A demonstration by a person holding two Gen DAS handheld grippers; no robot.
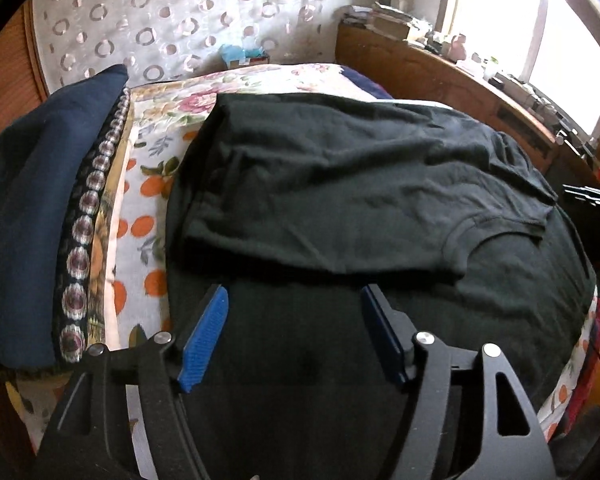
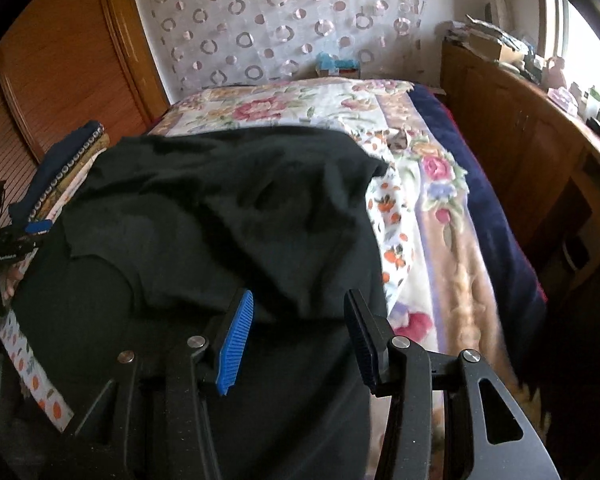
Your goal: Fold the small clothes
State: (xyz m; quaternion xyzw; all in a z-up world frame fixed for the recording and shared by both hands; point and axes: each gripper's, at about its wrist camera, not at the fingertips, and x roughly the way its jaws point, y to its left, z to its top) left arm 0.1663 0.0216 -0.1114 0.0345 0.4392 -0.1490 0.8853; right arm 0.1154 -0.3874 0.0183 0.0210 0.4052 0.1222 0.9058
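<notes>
A black T-shirt [image 1: 340,184] lies on the bed, its far part folded over onto the near part; the fold's edge runs just beyond my fingers. My left gripper [image 1: 294,300] is open and empty above the shirt's near layer. In the right wrist view the same shirt [image 2: 220,208] lies rumpled, with a fold edge near the fingertips. My right gripper [image 2: 300,308] is open and empty above the shirt. The left gripper [image 2: 28,232] also shows at the left edge of the right wrist view.
A floral bedspread [image 2: 340,100] covers the bed. A stack of folded clothes, navy on top [image 1: 40,200], lies at the left. A wooden headboard shelf [image 1: 440,76] with clutter stands at the right, below a window. A wooden wardrobe [image 2: 60,80] stands at the left.
</notes>
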